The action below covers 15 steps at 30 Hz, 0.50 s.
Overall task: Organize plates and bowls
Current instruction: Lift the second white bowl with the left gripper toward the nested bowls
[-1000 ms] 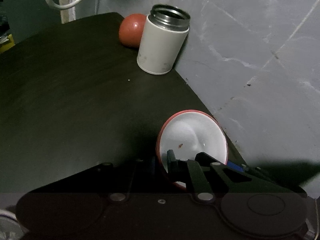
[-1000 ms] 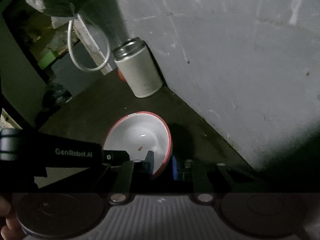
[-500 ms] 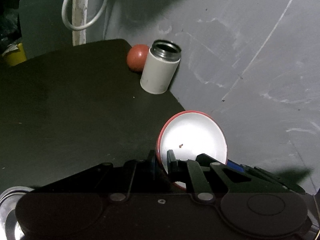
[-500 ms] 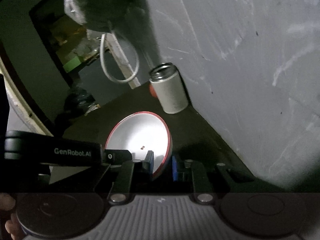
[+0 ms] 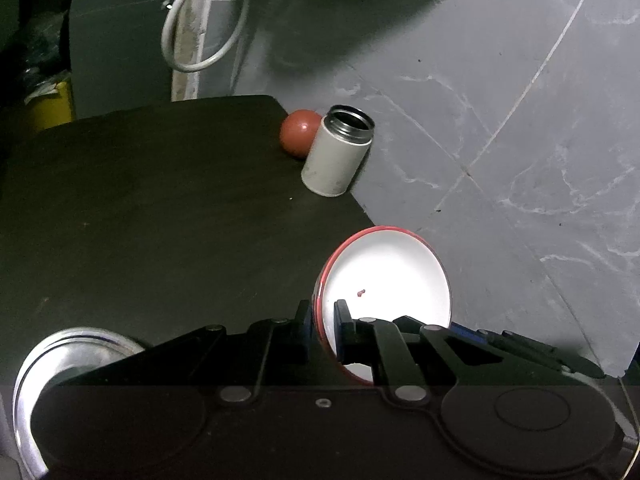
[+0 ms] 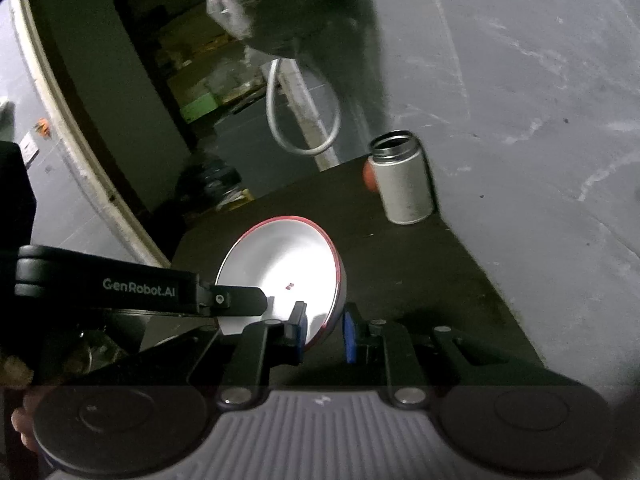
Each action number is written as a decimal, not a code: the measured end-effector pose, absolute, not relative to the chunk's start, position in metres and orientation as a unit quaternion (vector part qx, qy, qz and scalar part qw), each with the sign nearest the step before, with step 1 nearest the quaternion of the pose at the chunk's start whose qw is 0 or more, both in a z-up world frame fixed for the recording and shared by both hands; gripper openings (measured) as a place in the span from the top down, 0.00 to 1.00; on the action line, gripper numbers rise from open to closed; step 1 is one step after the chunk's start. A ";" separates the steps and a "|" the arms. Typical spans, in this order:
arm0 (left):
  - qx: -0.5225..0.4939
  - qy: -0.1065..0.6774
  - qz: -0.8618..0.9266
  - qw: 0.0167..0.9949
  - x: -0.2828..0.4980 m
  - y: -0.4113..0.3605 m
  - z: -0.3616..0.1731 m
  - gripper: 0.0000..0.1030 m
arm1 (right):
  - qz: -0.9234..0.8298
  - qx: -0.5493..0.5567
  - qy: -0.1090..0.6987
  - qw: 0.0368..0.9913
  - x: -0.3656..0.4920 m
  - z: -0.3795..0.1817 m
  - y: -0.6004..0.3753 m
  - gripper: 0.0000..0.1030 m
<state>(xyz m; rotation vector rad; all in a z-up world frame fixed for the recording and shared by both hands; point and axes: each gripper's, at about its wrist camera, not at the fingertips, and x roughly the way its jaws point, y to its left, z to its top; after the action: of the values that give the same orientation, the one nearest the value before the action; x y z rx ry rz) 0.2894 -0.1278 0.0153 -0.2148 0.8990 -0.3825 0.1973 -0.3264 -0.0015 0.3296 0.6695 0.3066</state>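
A white bowl with a red rim (image 5: 392, 276) (image 6: 280, 264) hangs tilted on its side above the right part of the dark table (image 5: 140, 220). My left gripper (image 5: 322, 316) is shut on its rim from the left. My right gripper (image 6: 324, 328) is shut on the opposite side of the rim, one pad inside the bowl and one outside. A small red speck sits on the bowl's inner surface. A shiny steel dish (image 5: 80, 344) lies on the table at the lower left, partly hidden by my left gripper's body.
An open white canister with a metal neck (image 5: 336, 156) (image 6: 402, 180) stands at the table's far right edge, with a red ball (image 5: 296, 138) behind it. A grey tiled wall (image 5: 500, 140) runs along the right. A white cable loop (image 5: 200, 40) hangs beyond the table.
Both grippers have drawn back and up with the bowl, away from the canister. The steel dish has come into view at the lower left.
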 end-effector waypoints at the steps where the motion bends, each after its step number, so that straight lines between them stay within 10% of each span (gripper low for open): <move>1: -0.106 0.431 -0.182 0.877 0.287 -0.125 0.016 0.89 | 0.156 0.158 0.326 0.919 0.196 0.000 -0.325 0.80; 15: -0.109 0.456 -0.173 0.866 0.258 -0.112 0.004 0.89 | 0.207 0.135 0.363 0.898 0.177 -0.002 -0.318 0.79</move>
<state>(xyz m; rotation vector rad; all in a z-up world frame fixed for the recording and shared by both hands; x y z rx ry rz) 0.2579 -0.1122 0.0039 -0.2277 0.9544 -0.3621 0.1769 -0.3182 -0.0019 0.2800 0.7526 0.4284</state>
